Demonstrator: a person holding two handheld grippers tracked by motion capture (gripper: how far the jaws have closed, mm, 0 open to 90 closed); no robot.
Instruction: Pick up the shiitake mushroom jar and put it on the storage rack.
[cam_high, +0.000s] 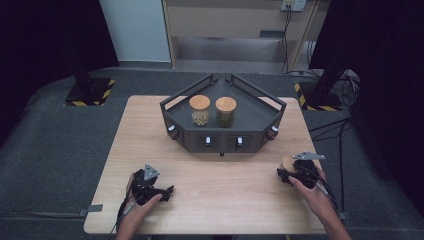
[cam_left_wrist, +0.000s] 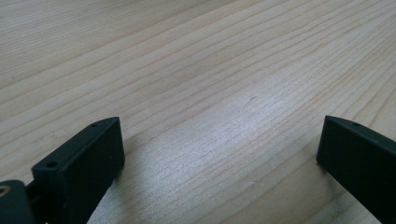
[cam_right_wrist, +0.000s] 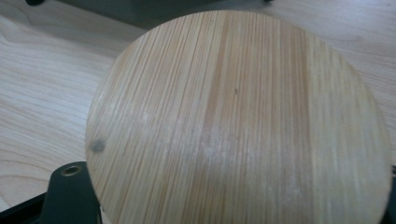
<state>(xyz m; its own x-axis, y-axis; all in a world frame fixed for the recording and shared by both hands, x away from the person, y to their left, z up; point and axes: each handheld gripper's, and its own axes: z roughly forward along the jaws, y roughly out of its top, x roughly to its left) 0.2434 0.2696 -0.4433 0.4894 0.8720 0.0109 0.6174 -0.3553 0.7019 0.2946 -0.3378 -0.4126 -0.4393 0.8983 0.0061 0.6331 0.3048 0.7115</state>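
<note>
Two jars are already sitting in the dark tray (cam_high: 175, 102) at the back of the desk (cam_high: 150, 150), side by side, each with its bamboo lid on: the left jar (cam_high: 200, 111) is showing pale round contents, the right jar (cam_high: 225, 112) something darker and greenish. A third jar (cam_high: 286, 163) is standing on the desk near its right edge, well apart from the tray, and the right gripper (cam_high: 290, 172) is clamping it. In the right gripper view the round bamboo lid (cam_right_wrist: 238, 121) is looming large right above the jaws, which are closing in from both sides; the glass below is hidden, so I am judging they are pinching the jar just under the lid. Over on the left, the left gripper (cam_high: 167, 191) is resting low over bare desk with its jaws spread wide and nothing between them.

So, as I am reading it, two of three are stowed, the grasp on the last is made, and the lift and carry to the tray are yet to come. Room seems to be waiting beside the pair.

Writing? None is showing up anywhere: no brand on the lids, no label on the glass, and the small white knobs (cam_high: 208, 141) on the tray's front are too tiny to read.
</note>
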